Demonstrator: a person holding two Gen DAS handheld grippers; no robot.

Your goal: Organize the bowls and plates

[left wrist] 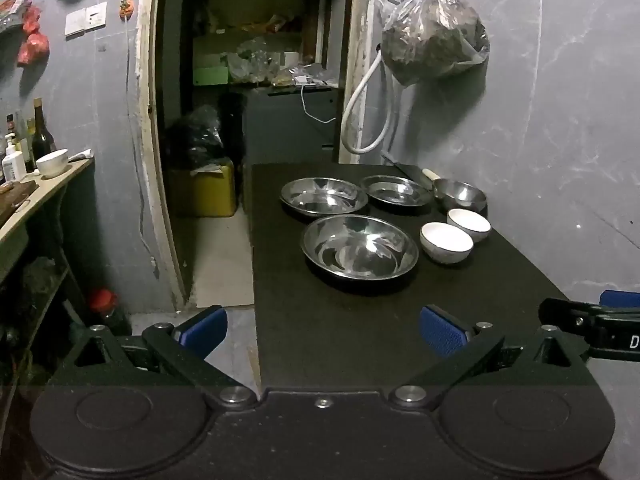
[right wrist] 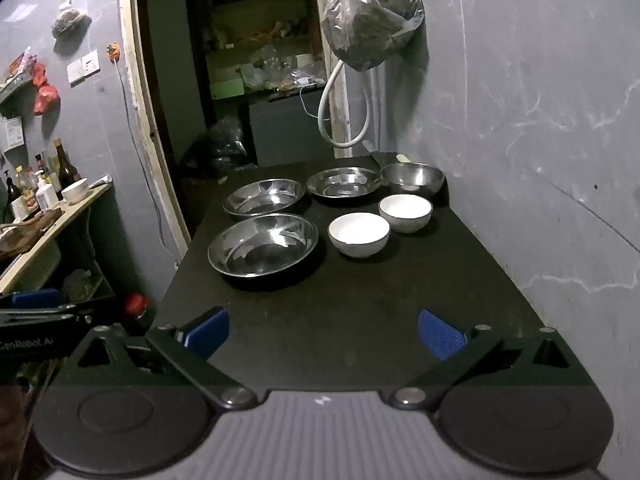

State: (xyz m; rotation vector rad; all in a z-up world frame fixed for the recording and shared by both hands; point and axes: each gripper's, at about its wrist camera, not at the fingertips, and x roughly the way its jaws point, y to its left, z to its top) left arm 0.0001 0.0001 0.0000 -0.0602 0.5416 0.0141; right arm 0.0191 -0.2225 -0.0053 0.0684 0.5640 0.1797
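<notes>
On the black table (left wrist: 340, 332) (right wrist: 340, 320) lie three shallow steel plates: a large near one (left wrist: 359, 249) (right wrist: 263, 245), one behind it on the left (left wrist: 323, 196) (right wrist: 264, 197), and one further right (left wrist: 397, 191) (right wrist: 344, 182). A deeper steel bowl (left wrist: 460, 194) (right wrist: 412, 178) stands at the back right by the wall. Two white bowls sit in front of it, one nearer (left wrist: 446, 241) (right wrist: 358, 234) and one farther (left wrist: 469, 224) (right wrist: 405, 212). My left gripper (left wrist: 323, 334) hangs open over the table's near left edge, nothing between its blue pads. My right gripper (right wrist: 323, 334) is open too, short of the dishes.
A grey wall runs along the table's right side, with a hanging bag (left wrist: 434, 36) (right wrist: 374, 16) and a white hose (left wrist: 364, 120) above the far end. A doorway opens on the left; a side shelf (left wrist: 36, 192) holds bottles and a white bowl. A knife (left wrist: 416, 172) lies at the table's far edge.
</notes>
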